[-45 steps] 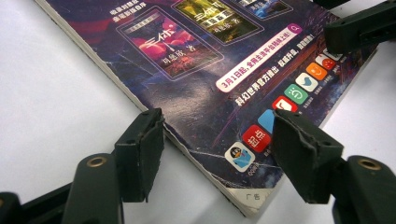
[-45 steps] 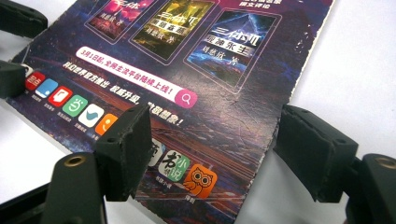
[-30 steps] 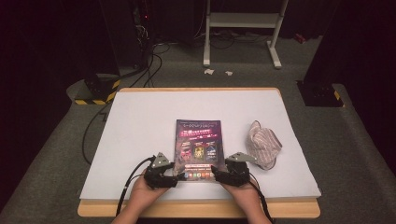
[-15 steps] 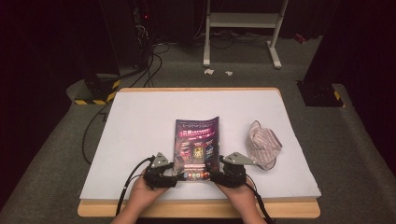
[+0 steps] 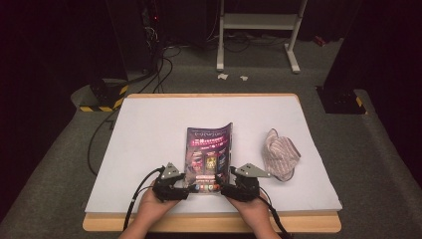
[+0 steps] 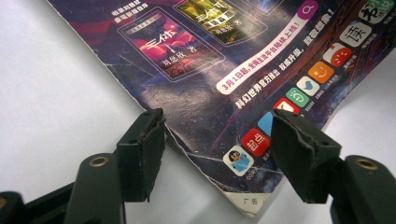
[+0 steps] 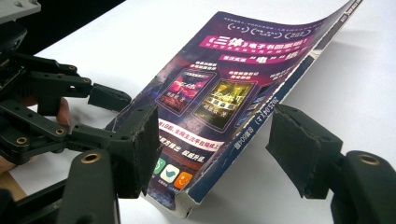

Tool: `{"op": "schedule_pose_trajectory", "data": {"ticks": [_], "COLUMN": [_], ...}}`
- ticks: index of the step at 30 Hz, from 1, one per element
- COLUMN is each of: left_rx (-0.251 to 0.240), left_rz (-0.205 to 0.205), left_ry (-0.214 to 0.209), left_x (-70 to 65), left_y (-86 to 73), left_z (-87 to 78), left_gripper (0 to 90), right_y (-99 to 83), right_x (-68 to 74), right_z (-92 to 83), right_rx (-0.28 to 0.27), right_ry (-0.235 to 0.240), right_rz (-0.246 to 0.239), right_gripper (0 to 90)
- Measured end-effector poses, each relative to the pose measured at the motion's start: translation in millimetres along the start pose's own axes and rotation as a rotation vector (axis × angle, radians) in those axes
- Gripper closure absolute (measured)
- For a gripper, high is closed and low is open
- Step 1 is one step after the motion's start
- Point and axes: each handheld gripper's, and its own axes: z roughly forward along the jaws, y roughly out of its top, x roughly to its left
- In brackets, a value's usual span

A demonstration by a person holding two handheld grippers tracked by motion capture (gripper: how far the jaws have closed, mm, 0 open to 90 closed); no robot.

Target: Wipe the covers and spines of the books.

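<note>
A white surface (image 5: 149,129) carries a magazine (image 5: 209,154) near its front edge. The left hand-held gripper (image 5: 180,186) and right hand-held gripper (image 5: 225,188) flank its near corners, jaws wide and holding nothing; the spine side tilts up, likely being turned over.

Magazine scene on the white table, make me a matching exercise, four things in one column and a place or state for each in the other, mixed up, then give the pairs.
Things:
1. magazine
2. striped cloth
3. left gripper
4. right gripper

Places or states:
A. crumpled on the table to the right of the magazine
B. open at the near corner on the spine side
C. dark purple cover up, spine side lifted
D. open, one jaw on the cover at the near left corner

Pairs: 1-C, 2-A, 3-D, 4-B
</note>
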Motion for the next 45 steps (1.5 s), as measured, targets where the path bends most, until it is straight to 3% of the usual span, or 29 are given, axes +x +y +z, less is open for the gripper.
{"op": "schedule_pose_trajectory", "data": {"ticks": [3,6,7,12,17,21,25,29,40,45], "left_rx": [0.0,-0.002,-0.003,-0.007,-0.007,-0.018,-0.043,-0.055,-0.123,-0.125], "left_rz": [-0.003,0.0,0.001,0.018,0.017,0.039,0.016,-0.012,-0.138,-0.191], "left_ry": [0.002,0.003,0.002,-0.019,-0.037,-0.013,0.005,0.03,0.163,0.149], "left_x": [0.1,0.0,0.0,-2.1,-2.2,-1.0,5.7,15.8,67.5,78.4], "left_y": [0.0,0.2,0.2,0.5,1.1,2.6,1.1,-3.3,-27.6,-36.2], "left_z": [0.0,0.4,0.5,1.4,0.2,-5.7,-14.0,-23.5,-58.0,-55.9], "left_gripper": [35.9,36.0,35.9,36.7,37.8,38.5,38.6,38.5,39.1,39.1], "right_y": [-2.1,-7.5,-7.5,-4.4,-6.7,-8.2,-8.1,-8.2,-4.2,-1.9], "right_x": [2.0,13.7,14.4,2.5,-7.6,-16.5,-24.1,-32.1,-47.1,-49.7], "right_z": [4.2,12.5,13.1,10.7,11.1,11.1,9.8,10.9,13.5,14.6], "right_rx": [0.042,0.075,0.074,0.043,0.034,0.041,0.027,0.026,0.023,0.017], "right_ry": [0.066,0.042,0.032,0.029,0.027,0.024,-0.006,-0.032,-0.027,-0.043], "right_rz": [0.01,-0.056,-0.058,0.003,0.024,0.055,0.066,0.072,0.112,0.109], "right_gripper": [35.3,35.2,35.3,40.3,47.1,48.4,49.6,56.2,69.5,74.2]}}
